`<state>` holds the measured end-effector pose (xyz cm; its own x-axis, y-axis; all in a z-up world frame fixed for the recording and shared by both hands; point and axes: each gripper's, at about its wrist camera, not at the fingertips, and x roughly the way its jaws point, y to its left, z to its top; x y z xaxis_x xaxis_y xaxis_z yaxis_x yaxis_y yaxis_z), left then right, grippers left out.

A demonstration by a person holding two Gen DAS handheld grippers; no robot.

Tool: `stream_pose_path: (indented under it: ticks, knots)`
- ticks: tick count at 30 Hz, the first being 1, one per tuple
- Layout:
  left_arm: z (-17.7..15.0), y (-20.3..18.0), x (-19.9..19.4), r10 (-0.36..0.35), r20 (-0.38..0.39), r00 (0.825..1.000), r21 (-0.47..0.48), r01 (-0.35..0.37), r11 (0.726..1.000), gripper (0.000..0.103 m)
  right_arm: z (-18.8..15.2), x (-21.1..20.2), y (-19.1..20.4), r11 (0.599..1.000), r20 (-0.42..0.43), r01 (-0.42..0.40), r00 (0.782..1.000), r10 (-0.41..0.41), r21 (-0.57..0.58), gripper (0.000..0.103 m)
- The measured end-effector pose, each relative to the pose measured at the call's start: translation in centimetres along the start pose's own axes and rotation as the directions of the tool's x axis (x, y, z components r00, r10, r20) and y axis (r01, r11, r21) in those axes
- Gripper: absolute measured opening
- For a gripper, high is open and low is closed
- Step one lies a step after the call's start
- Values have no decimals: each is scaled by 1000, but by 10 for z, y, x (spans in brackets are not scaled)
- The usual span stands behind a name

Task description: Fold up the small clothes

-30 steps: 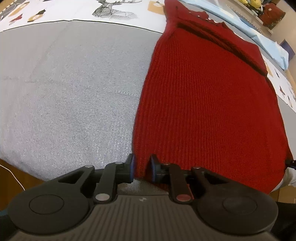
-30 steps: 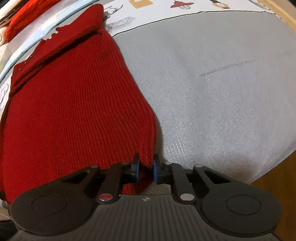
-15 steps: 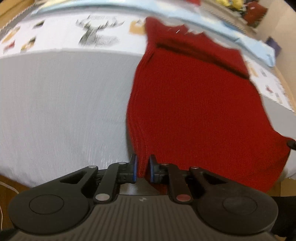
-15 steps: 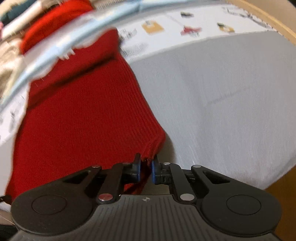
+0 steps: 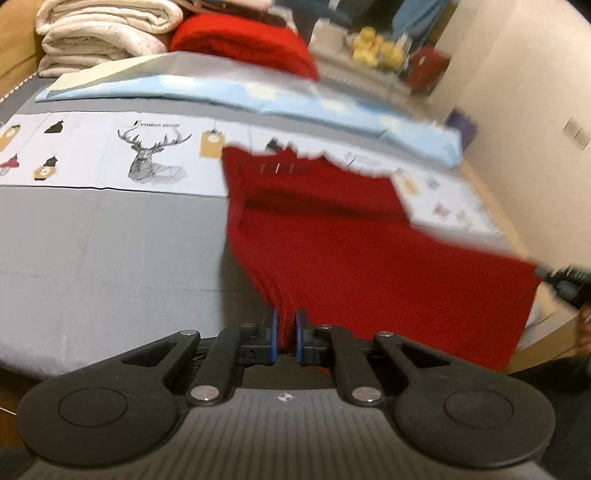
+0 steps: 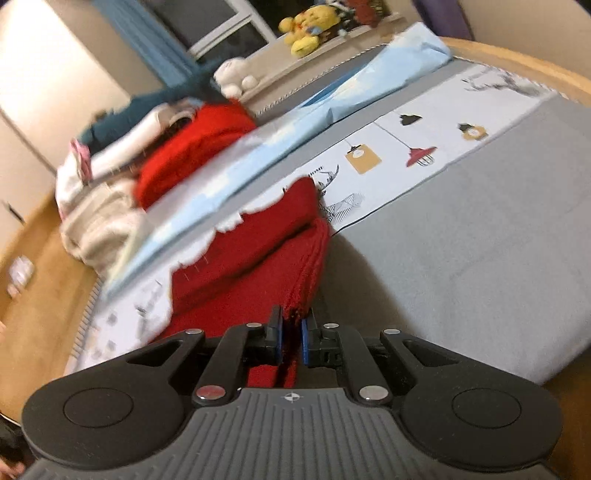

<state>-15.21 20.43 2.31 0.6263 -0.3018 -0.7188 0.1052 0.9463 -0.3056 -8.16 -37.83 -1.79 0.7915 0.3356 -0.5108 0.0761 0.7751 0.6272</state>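
Between the pads: a pinch of red knit at each near corner of the garment
Left gripper (image 5: 284, 338): closed on the near left corner of the knit (image 5: 332, 240); blue pads press the bunched hem from both sides
Right gripper (image 6: 291, 338): closed on the near right corner of the same knit (image 6: 258, 280); a tuft of frayed edge sticks up between the pads
Knit, place: near end raised off the bed (image 5: 92, 258) by the two grips, far end lying on the printed sheet (image 5: 92, 147) by the stag drawing; the grey cover shows to the left of it in the left view and to the right of it in the right view
Knit, long axis: runs near to far, away from both grippers; near hem spans left to right between them
Knit, far end: jagged scalloped edge, with a darker band across just short of it, likely a fold or a tucked part
Handling, a judgement: soft, limp and fairly light ribbed wool; it sags between grips, clings rather than slips, and may stretch if pulled hard
Where to hold: the two hem corners, as now, so the edge stays taut and level when carried toward the far end
Beyond: pale blue bedding (image 5: 258, 96), then folded cream blankets (image 5: 103, 29) and another red heap at the far side
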Motion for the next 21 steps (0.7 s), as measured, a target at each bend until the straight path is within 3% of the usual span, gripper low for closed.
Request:
stream_pose_path:
  ticks: [4,8,15,17,19,21]
  knots:
    - [0,10,-26,-19,24,1000,-43,20,999,9,-3,-46,-2,999,47,-15,999,14,28,9]
    - [23,24,5,-3,-2,1000,-72,2,997,7,8,-33,-6,998,40,26,999,-29,52,9]
    - [95,72,135,83,-83,993,-113,-93,989,7,62,94,-17,987,-72,147,987,-142,67,9]
    - [108,93,169,85,-110,990,-181,-104,978,8,70,132,-22,982,-89,180,981,-175,53,9]
    - [112,108,187,82,-121,989,-233,-109,966,9,72,163,-33,979,-82,196,978,-192,53,12]
    - [116,115,196,131,-146,980,-259,-166,952,11,65,180,-47,966,-77,252,966,-247,61,16]
